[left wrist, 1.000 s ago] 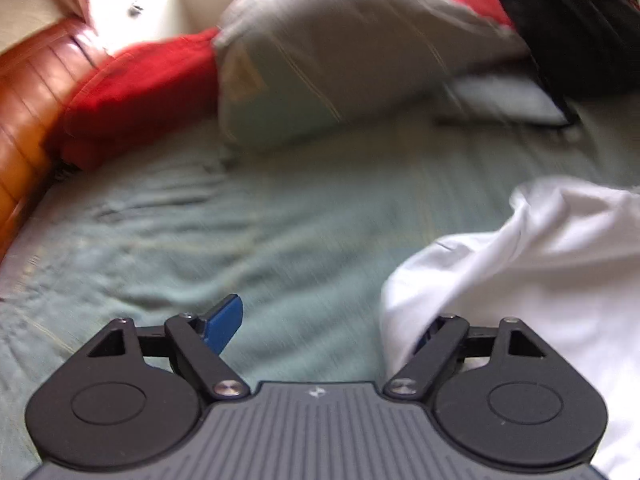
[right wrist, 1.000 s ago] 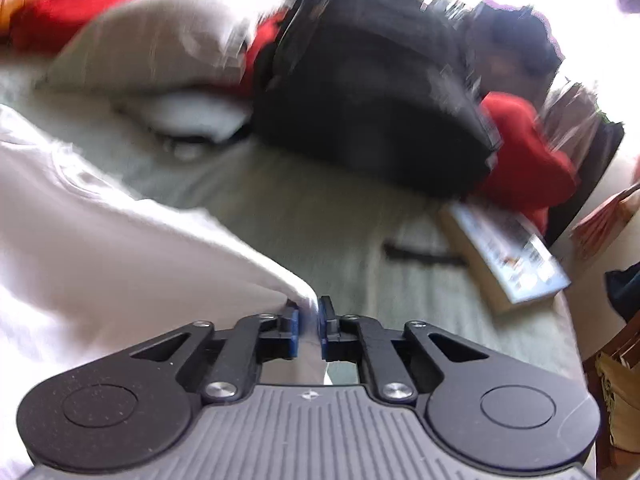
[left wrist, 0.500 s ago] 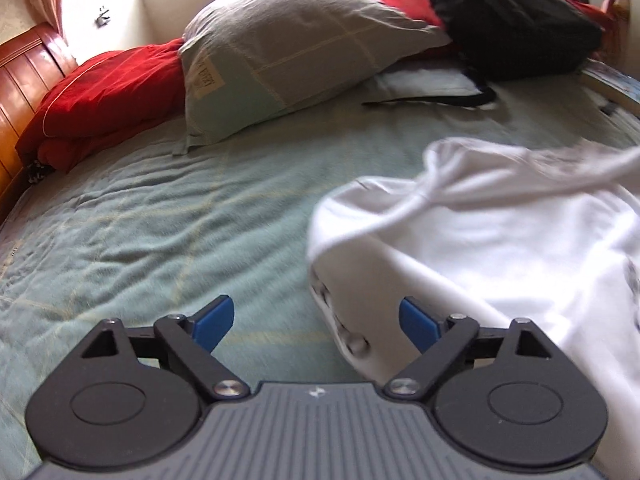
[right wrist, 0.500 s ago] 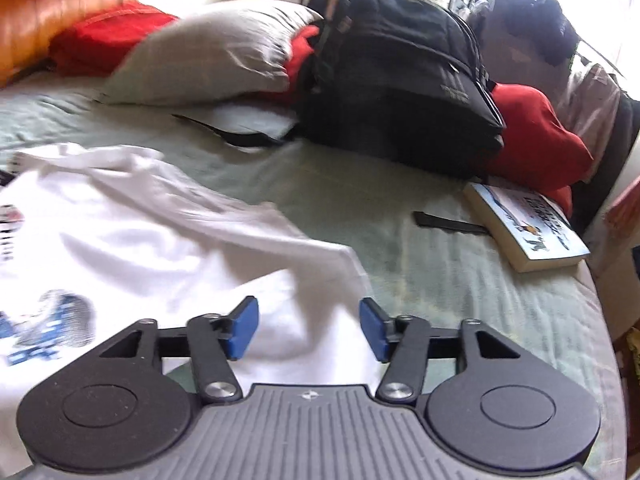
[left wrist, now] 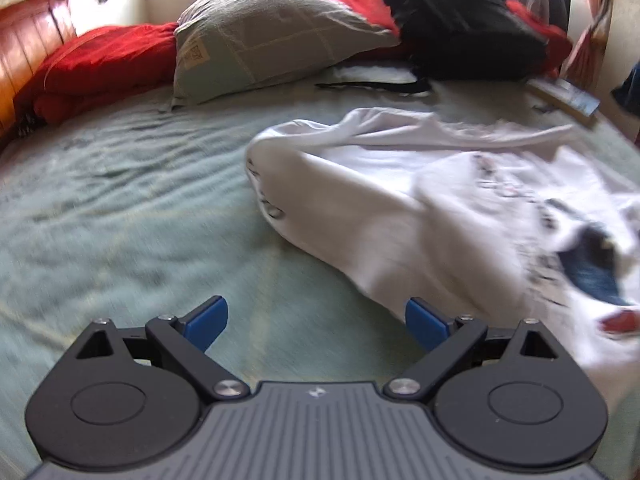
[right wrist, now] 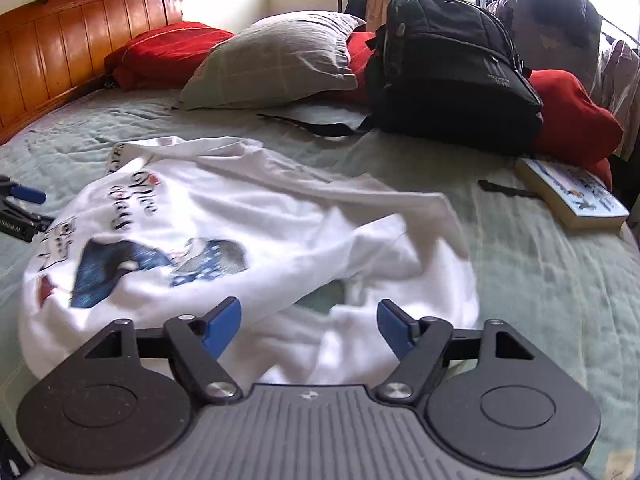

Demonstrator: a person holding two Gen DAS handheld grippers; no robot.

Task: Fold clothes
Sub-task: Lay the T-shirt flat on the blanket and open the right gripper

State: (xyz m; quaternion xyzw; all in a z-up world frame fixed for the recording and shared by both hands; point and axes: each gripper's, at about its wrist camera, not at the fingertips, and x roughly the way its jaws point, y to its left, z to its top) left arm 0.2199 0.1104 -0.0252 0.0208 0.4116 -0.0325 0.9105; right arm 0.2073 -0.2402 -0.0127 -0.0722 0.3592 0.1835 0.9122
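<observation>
Between the blue pads [left wrist: 208,320] of the left gripper [left wrist: 316,320] lies only bare green bedspread [left wrist: 120,208]; its jaws stand wide and have just been opening further, gripping nothing. Its right pad sits just at the near edge of the shirt [left wrist: 420,216], though whether it touches the cloth cannot be told. The right gripper [right wrist: 310,320] is likewise released, its jaws having just been opening, and its pads [right wrist: 224,320] hang over the shirt's [right wrist: 248,232] rumpled near edge without pinching it.

The shirt is white, lying loose and crumpled on the bedspread [right wrist: 540,272], print side up: dark script lettering near the collar end and a blue and grey picture lower down. A small gap in its folds shows green cloth beneath. At the left edge of the right wrist view, the left gripper's [right wrist: 22,200] blue tip shows beside the shirt.

Farther back, a grey pillow [right wrist: 276,60] leans against red pillows [right wrist: 168,50] by the wooden headboard [right wrist: 60,44]. A black backpack [right wrist: 452,72] rests beside the grey pillow, one strap trailing onto the bedspread. To the right, a book [right wrist: 572,196] lies flat near the bed's edge, with a small dark object [right wrist: 506,190] just beside it. Windows sit behind the bed.
</observation>
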